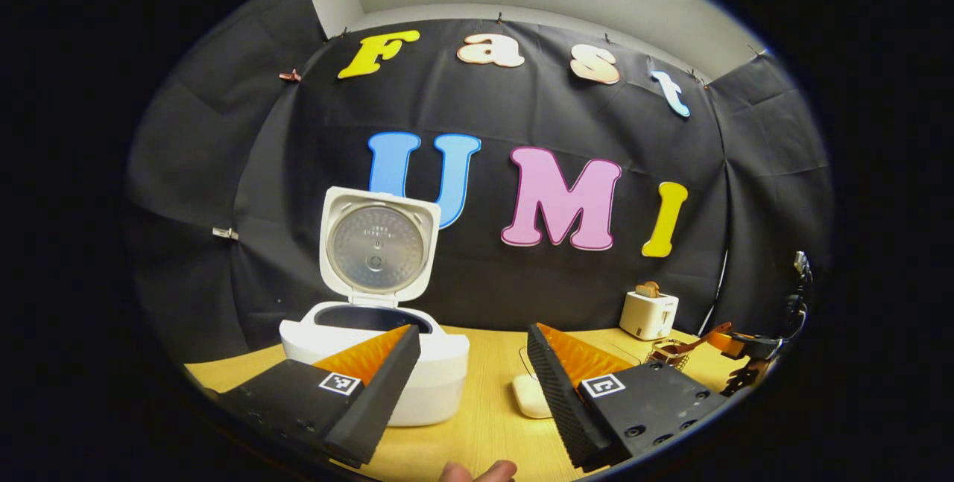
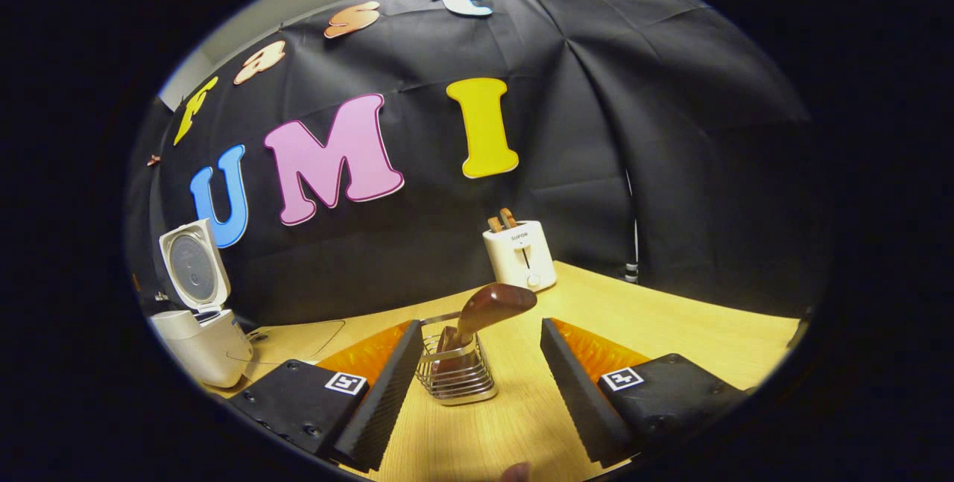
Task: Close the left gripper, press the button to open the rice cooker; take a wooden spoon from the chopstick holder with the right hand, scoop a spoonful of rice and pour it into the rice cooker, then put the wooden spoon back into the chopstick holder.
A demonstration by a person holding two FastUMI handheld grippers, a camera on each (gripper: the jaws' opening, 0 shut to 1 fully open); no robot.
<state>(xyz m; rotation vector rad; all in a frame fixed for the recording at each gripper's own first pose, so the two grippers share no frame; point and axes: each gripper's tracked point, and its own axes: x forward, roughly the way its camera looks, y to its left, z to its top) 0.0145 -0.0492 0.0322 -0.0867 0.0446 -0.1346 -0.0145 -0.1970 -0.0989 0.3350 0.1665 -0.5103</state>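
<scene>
Between the right gripper's spread, empty fingers stands the chopstick holder, a small basket of bright wire rings, with the wooden spoon leaning out of it, its dark, smooth, rounded end tilted up to the right. The step in hand looks to be taking that spoon: the fingers would do well to close across the stem just above the wire rim, then lift along the spoon's own slant so the light basket is not dragged over. Whether the raised end is bowl or handle is hard to tell at this angle. Beside the holder lies bare pale wood-grain tabletop, and behind it a glossy white toaster. Farther left sits the rice cooker, rounded white plastic, its lid already up (a dull metal disc inside). The left gripper hangs before the cooker, fingers apart and holding nothing.
</scene>
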